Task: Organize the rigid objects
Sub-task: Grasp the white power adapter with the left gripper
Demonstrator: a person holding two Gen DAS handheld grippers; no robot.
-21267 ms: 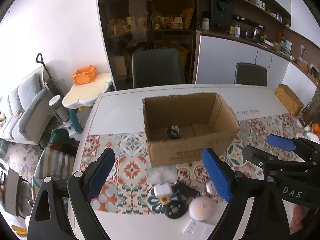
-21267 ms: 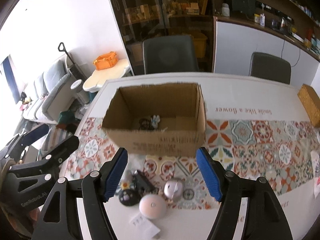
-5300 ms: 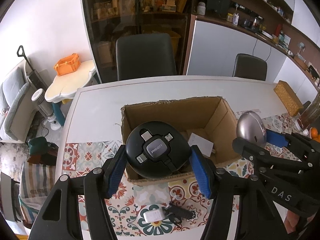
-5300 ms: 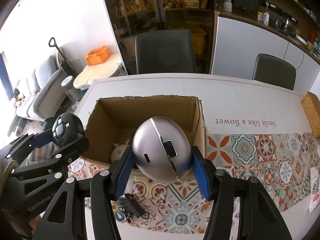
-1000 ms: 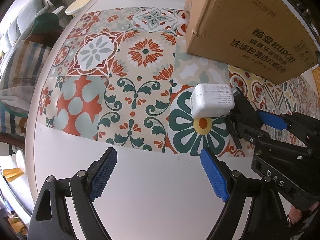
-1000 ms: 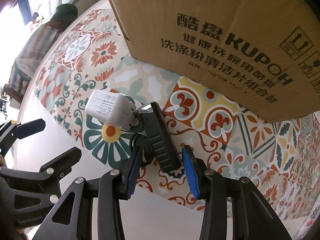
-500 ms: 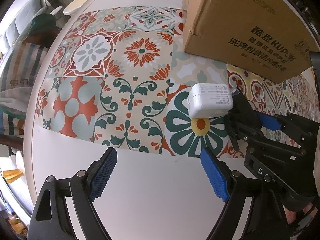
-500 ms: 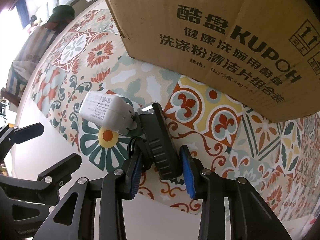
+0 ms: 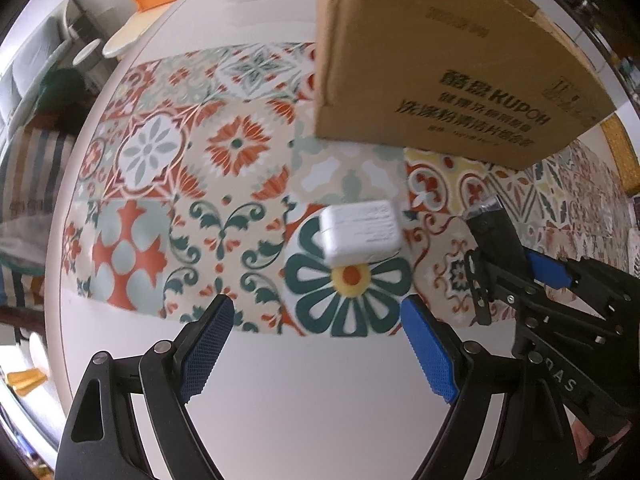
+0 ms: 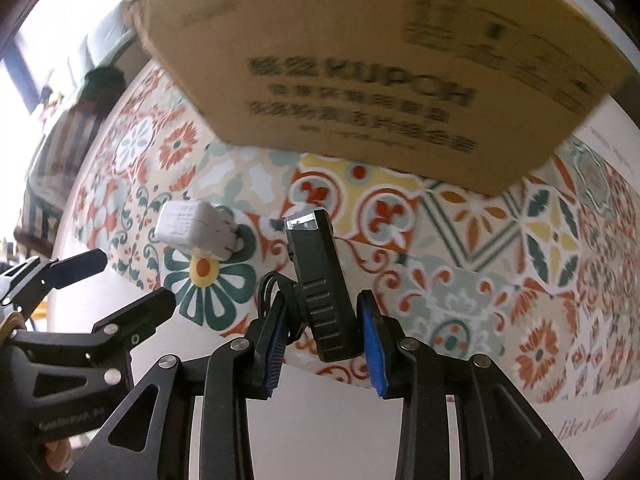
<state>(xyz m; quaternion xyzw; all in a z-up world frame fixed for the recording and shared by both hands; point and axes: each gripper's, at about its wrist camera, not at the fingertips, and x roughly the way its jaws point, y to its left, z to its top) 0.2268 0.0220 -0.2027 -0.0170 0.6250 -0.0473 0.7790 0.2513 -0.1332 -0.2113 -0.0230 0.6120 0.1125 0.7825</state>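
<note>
Cardboard box (image 9: 440, 60) as the landmark, standing on the patterned table runner (image 9: 160, 152). Out to its left front: left gripper (image 9: 316, 344), jaws spread wide and holding nothing, hanging over the bare table top (image 9: 300, 400). Directly in front of the box, a little way off it: white charger (image 9: 362, 231), flat on a green flower tile, just ahead of those open jaws. Right of the charger, also in front of the box: right gripper (image 10: 322, 344), jaws narrow and clamped on a black ribbed device (image 10: 322, 280) near its lower end, with a black loop (image 10: 276, 296) beside the left pad. Likely risks: device pivoting or slipping from so low a grip; loop snagging on the box rim; charger skidding under uneven pad contact.
</note>
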